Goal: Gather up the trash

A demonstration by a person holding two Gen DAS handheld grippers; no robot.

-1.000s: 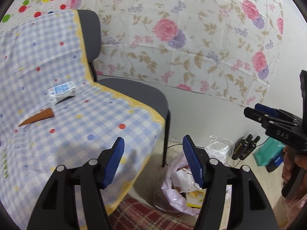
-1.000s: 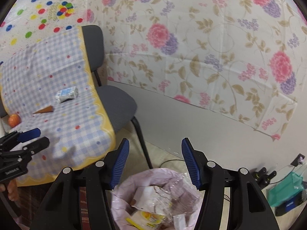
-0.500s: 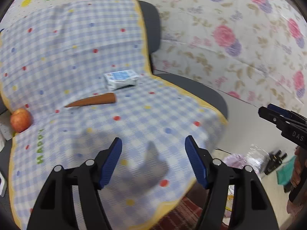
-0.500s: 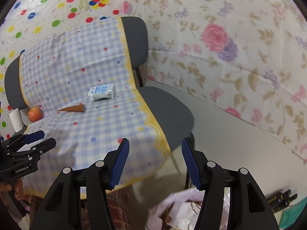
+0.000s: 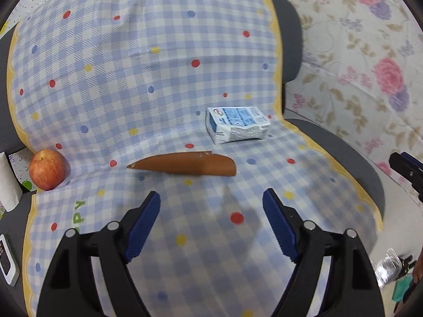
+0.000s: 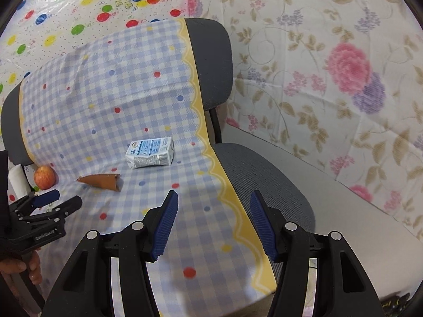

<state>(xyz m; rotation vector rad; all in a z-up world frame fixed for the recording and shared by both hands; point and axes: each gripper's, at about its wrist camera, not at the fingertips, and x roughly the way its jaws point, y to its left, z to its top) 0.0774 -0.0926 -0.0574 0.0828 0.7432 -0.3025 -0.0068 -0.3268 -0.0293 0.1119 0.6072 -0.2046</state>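
Note:
A crushed white and blue carton (image 5: 237, 127) lies on the blue checked cloth (image 5: 132, 79) over the chairs. A brown cone wrapper (image 5: 185, 164) lies just in front of it. My left gripper (image 5: 211, 220) is open and empty, a short way in front of the cone. My right gripper (image 6: 212, 223) is open and empty over the cloth's yellow edge, to the right of the carton (image 6: 150, 152) and the cone (image 6: 101, 181). The left gripper also shows at the left of the right wrist view (image 6: 56, 200).
A red apple (image 5: 47, 169) sits at the cloth's left edge beside a white paper roll (image 5: 8, 185). Grey chair seat (image 6: 264, 179) lies bare to the right. A floral sheet (image 6: 330, 66) covers the wall behind. A white device (image 5: 8, 261) lies at lower left.
Both grippers have swung left and up, away from the pink trash bag on the floor, toward the cloth. The carton and cone now sit close ahead of the left gripper.

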